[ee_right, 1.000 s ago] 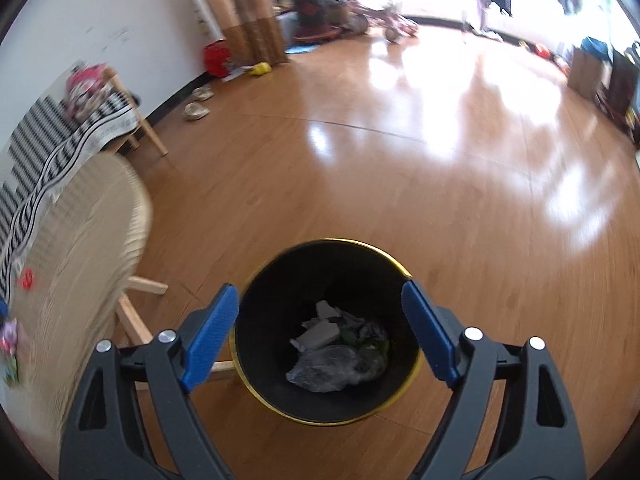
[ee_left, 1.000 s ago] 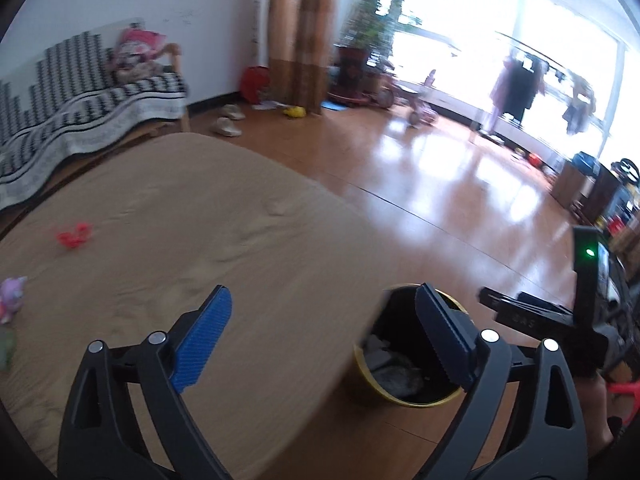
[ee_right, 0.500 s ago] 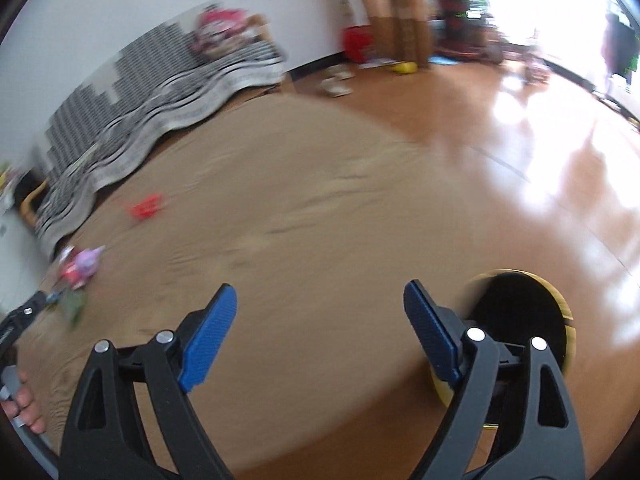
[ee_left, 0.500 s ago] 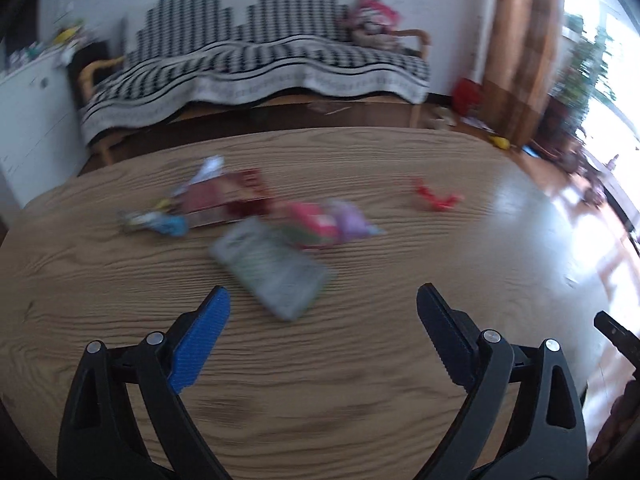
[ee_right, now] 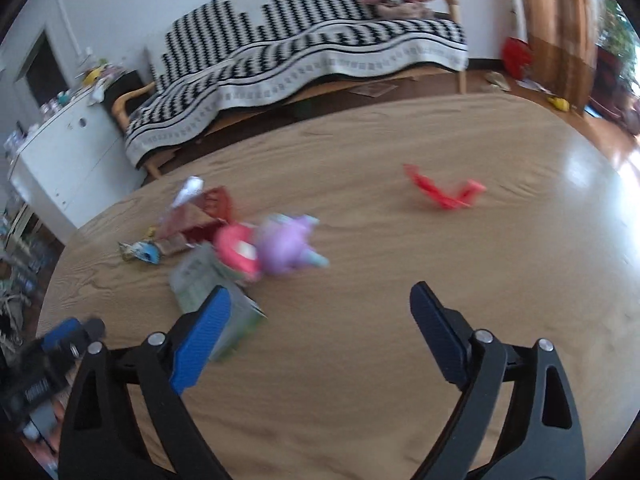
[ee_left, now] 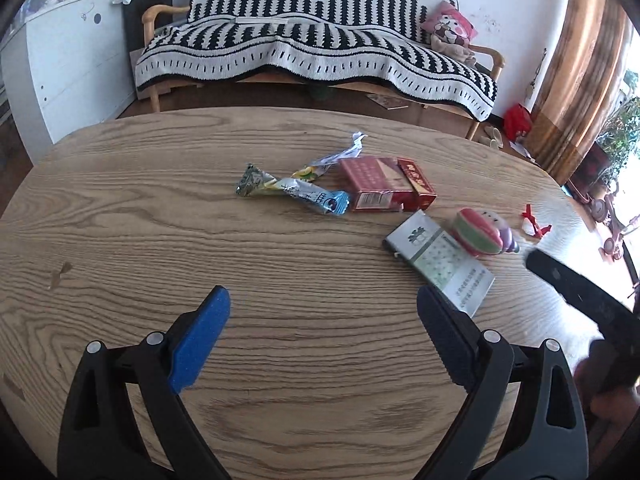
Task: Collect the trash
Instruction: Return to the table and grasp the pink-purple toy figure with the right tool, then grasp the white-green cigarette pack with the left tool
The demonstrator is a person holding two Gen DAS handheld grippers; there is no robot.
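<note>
Trash lies on the oval wooden table [ee_left: 168,240]: a blue-and-green snack wrapper [ee_left: 292,190], a red carton [ee_left: 384,186], a grey-green cigarette pack [ee_left: 440,258], a pink-and-purple squishy toy [ee_left: 484,232] and a red scrap [ee_left: 534,222]. My left gripper [ee_left: 322,332] hovers open over bare wood, short of the pack. My right gripper [ee_right: 320,318] is empty, its jaws still opening; its left finger overlaps the grey-green pack [ee_right: 200,276]. The toy [ee_right: 272,246] and red scrap [ee_right: 444,194] lie beyond it, blurred.
A sofa under a black-and-white blanket [ee_left: 312,48] stands behind the table, with a white cabinet [ee_left: 68,56] to its left and brown curtains [ee_left: 580,68] to the right. The left gripper [ee_right: 48,372] shows at the right wrist view's lower left.
Both grippers have swung away from the yellow-rimmed bin on the floor, across the table to the pile of trash. Both stay open and empty.
</note>
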